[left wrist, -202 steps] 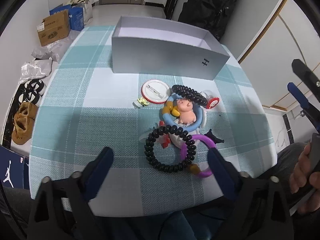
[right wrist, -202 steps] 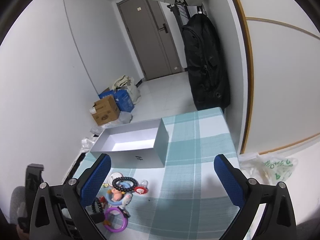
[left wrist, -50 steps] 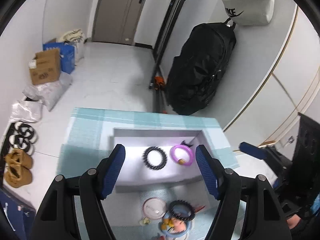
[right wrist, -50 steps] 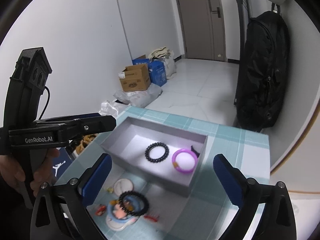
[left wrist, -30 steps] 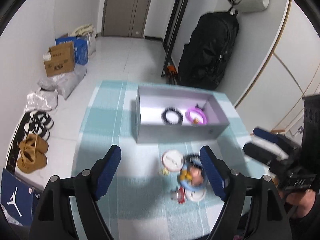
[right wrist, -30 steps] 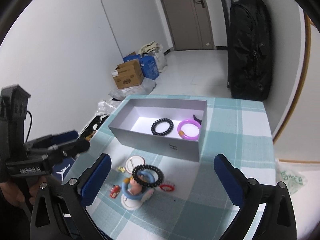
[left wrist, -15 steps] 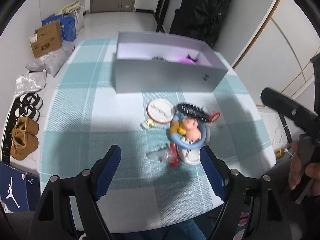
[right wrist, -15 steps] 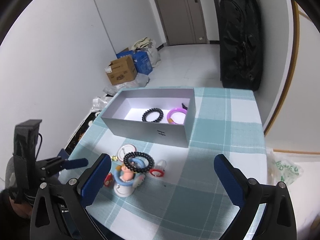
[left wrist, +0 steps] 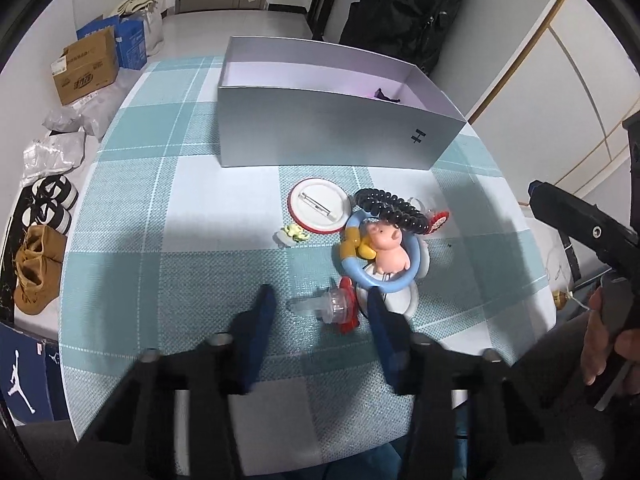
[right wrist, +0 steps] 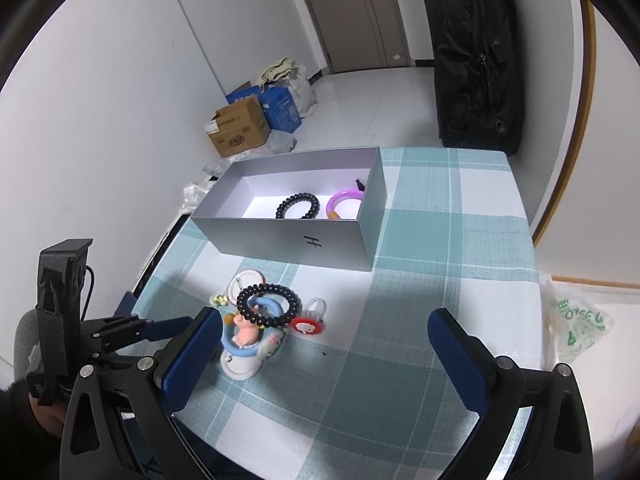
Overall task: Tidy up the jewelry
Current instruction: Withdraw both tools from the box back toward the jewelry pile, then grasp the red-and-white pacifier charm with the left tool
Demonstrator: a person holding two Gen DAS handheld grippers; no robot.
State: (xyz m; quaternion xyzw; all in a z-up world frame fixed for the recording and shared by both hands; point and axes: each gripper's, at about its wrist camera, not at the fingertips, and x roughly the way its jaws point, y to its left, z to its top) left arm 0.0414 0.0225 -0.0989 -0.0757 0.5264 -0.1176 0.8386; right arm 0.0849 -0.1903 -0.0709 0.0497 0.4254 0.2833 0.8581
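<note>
1. Your left gripper point(left wrist: 320, 316) is down low over the near edge of the table point(left wrist: 132, 208), fingers parted to a moderate gap and holding nothing. The gap brackets the red-and-clear trinket point(left wrist: 338, 306), so that looks like your next pick.
2. Your right gripper point(right wrist: 324, 350) hovers higher and off to the side, fingers spread wide and empty. It reads as standing clear so the left has room.
3. Just past the trinket sits the pile: a pink pig figure point(left wrist: 386, 250) inside a blue ring point(left wrist: 382, 254), with a black coil band point(right wrist: 269, 305) resting across the top. A white button badge point(left wrist: 316, 210) lies pin-side up beside it.
4. Farthest out, the grey box point(right wrist: 304, 242) stands open-topped. A black bead bracelet point(right wrist: 298, 207) and a purple bangle point(right wrist: 344, 204) already lie inside, side by side.
</note>
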